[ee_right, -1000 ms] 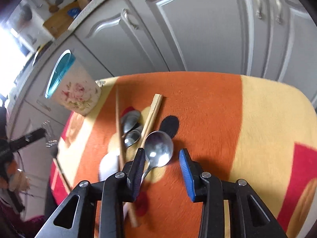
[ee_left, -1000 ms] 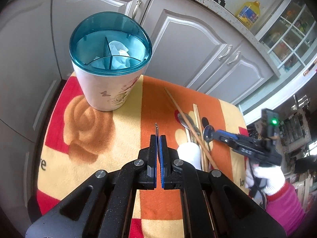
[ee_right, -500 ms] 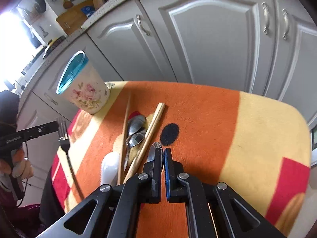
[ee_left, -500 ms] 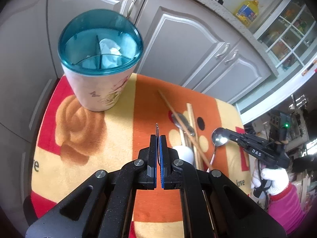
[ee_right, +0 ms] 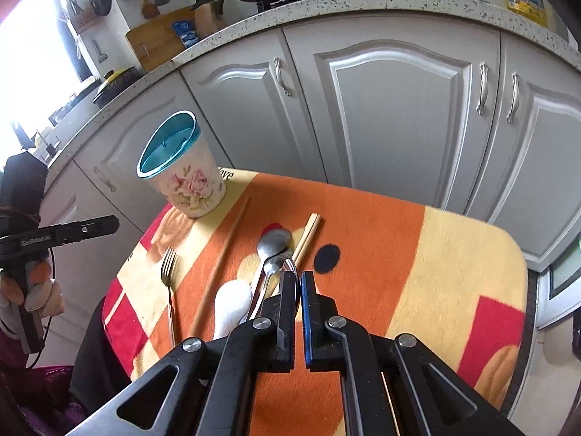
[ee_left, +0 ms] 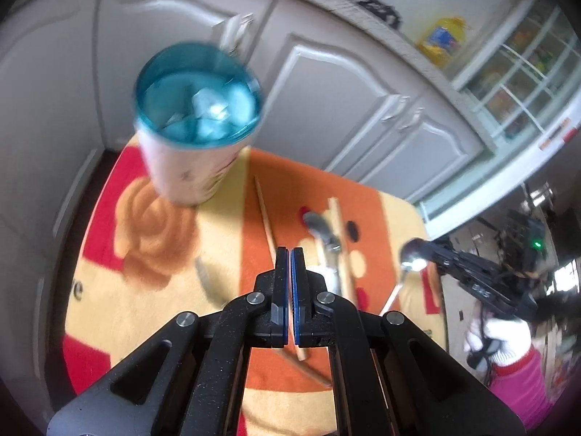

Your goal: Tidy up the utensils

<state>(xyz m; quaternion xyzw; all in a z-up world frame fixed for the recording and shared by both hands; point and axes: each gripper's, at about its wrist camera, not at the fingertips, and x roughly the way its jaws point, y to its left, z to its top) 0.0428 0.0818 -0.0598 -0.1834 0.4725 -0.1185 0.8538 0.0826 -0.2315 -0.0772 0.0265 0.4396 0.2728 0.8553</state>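
Grey panelled cabinet doors [ee_right: 392,116] under speckled countertop [ee_right: 363,7]. Bright window glare [ee_right: 32,36] at left. Glass-fronted cupboard [ee_left: 519,83] far right.

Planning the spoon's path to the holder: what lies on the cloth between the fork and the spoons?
One long chopstick, lying between the fork and spoons, clearest in the right wrist view.

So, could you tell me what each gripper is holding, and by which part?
The right gripper holds a metal spoon by its bowl, handle hanging down; the left gripper is shut on nothing.
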